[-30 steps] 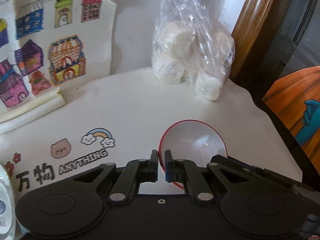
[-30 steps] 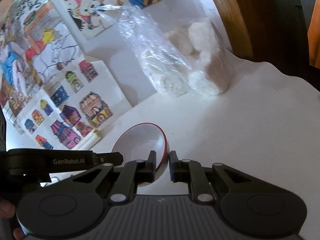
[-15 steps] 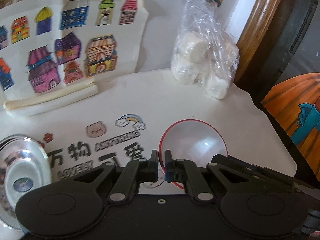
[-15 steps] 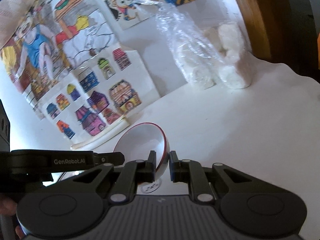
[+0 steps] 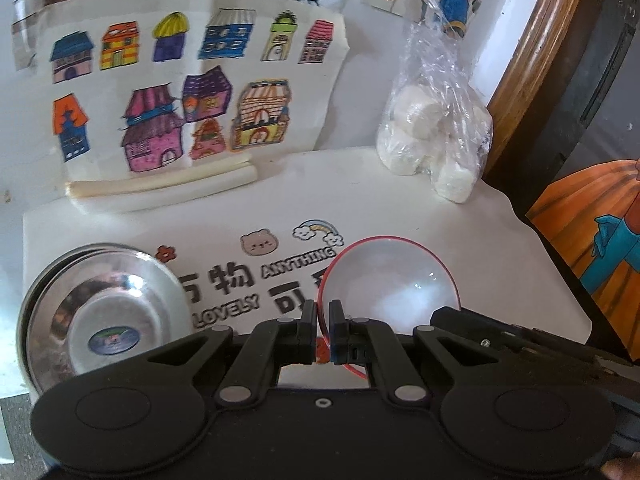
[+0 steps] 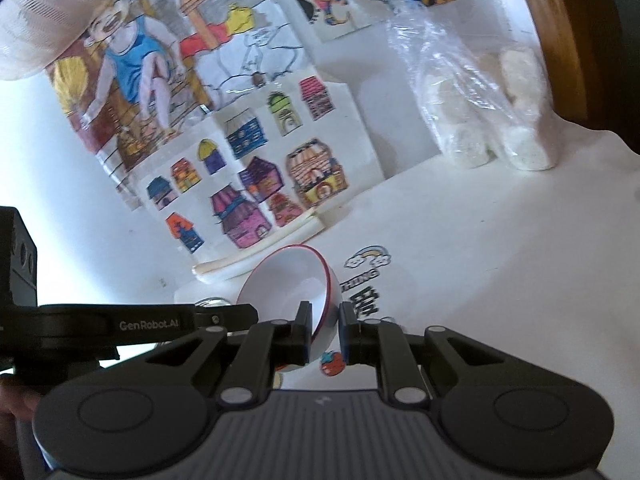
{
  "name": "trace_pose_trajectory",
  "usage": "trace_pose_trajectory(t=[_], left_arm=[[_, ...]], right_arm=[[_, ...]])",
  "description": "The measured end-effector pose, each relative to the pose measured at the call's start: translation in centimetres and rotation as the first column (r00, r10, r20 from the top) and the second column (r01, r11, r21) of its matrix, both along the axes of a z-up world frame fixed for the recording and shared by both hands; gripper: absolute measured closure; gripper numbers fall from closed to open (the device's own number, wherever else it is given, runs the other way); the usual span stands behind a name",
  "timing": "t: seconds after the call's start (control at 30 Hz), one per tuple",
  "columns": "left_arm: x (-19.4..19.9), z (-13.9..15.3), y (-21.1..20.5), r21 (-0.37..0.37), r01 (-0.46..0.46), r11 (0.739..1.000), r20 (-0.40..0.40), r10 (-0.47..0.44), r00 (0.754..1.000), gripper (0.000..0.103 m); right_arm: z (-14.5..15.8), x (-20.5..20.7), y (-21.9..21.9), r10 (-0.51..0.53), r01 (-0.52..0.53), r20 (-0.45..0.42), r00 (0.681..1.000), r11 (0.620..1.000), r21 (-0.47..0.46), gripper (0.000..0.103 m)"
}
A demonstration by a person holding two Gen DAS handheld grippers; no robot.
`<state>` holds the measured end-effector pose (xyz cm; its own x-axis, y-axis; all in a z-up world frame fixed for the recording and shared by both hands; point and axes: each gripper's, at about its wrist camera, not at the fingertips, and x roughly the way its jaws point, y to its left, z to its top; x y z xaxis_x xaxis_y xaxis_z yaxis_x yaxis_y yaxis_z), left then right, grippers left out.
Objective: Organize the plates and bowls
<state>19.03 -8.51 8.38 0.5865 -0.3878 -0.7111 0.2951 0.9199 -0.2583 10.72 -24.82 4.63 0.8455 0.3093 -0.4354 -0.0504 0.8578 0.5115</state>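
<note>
Both grippers are clamping one red-rimmed white bowl above the counter, the left gripper on its near-left rim, the right gripper on the opposite rim, with stacked steel bowls sitting left, a plastic bag and house drawings standing behind.

Left tongs clamped on red-rimmed bowl

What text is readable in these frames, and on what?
"ANYTHING": table mat, under the rainbow sticker.
"LOVELY": same mat, partly hidden by the left tool.
"万物" and "可", cut off: same mat.
"GenRobot.AI": black arm of the left tool, seen in the right wrist view.
Round label inside the steel bowl: too small to read.
</note>
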Motion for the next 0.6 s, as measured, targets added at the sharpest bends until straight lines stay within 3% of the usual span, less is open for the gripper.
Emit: trace_pose_trajectory(t=[0.6], left_arm=[[-5.7, -1.2, 6.1, -0.043, -0.016, 0.999, -0.006, 0.016, 1.0, 0.098]], right_arm=[[-1.1, -3.6, 4.6, 0.108, -0.108, -0.029, 0.994, 0.994, 0.004, 0.088]])
